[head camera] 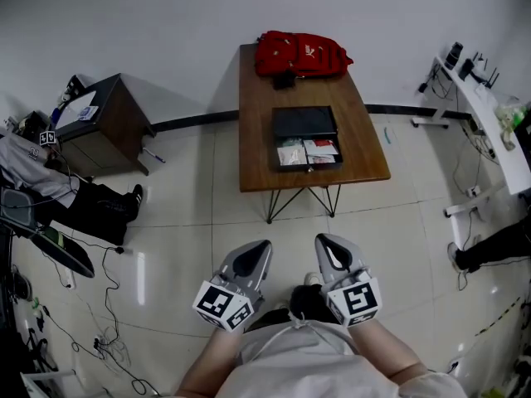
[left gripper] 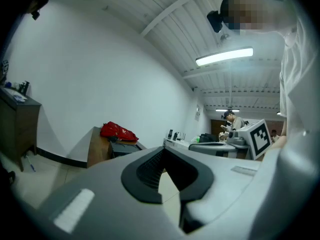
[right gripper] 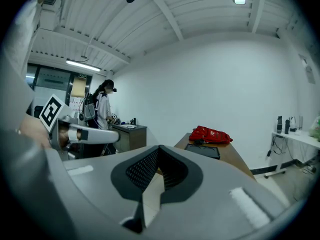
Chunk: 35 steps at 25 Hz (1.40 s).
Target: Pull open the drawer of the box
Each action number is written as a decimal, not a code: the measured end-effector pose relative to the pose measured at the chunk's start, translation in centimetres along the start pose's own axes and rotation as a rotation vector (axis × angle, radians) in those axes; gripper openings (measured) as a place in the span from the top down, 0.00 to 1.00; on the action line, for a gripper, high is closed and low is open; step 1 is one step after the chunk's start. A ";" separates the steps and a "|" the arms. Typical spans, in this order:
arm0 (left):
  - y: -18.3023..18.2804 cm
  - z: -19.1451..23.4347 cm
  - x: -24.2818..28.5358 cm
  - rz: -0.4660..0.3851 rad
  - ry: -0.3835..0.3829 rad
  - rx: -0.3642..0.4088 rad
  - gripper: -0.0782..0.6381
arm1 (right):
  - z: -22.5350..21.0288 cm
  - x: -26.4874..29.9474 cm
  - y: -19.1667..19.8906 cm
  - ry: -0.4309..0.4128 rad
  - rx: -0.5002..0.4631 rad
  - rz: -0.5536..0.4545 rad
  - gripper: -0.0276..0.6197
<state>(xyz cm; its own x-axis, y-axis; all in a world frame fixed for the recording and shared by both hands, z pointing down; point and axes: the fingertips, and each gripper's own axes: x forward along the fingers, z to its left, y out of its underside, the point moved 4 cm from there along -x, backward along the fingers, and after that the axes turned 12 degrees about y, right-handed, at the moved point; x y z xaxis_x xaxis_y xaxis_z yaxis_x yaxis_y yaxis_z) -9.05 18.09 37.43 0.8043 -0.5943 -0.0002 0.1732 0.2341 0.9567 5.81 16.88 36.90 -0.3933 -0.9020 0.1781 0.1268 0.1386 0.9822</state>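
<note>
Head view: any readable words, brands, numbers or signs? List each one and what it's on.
No text is legible.
Red backpack: white logo, too small to read.
Packets in the box: print too blurred to read.
Marker cubes: black-and-white square patterns only, no letters or numbers.

**A:** so what's the rig actually look like?

**B:** two smooth grey plastic shells, left gripper (head camera: 253, 259) and right gripper (head camera: 332, 255), each tapering toward the jaws. Black ribbed pads (left gripper: 149, 171) line the inside. There's a white cube (head camera: 222, 303) with black square markers at the back of each.

**A:** and the wearer?

**B:** plain white short-sleeved shirt (head camera: 299, 359), that's about all you see.
</note>
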 end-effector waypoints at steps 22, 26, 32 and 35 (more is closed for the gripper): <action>-3.8 -5.8 5.0 -0.045 -0.019 0.164 0.89 | -4.8 -3.0 -1.5 -0.066 0.012 -0.001 0.95; -3.9 -6.2 5.6 -0.046 -0.014 0.166 0.89 | -5.2 -3.4 -1.6 -0.078 -0.008 -0.004 0.95; -3.4 -7.0 6.3 -0.042 -0.008 0.155 0.89 | -5.9 -3.9 -1.4 -0.085 0.003 -0.001 0.95; -3.4 -7.2 6.4 -0.044 -0.012 0.152 0.89 | -6.0 -4.0 -1.3 -0.086 0.005 0.006 0.95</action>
<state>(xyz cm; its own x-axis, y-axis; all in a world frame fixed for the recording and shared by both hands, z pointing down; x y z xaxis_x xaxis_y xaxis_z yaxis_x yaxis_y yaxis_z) -0.40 19.06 32.12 0.7911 -0.6104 -0.0404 0.1194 0.0893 0.9888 12.68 17.88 34.54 -0.4695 -0.8625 0.1887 0.1255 0.1464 0.9812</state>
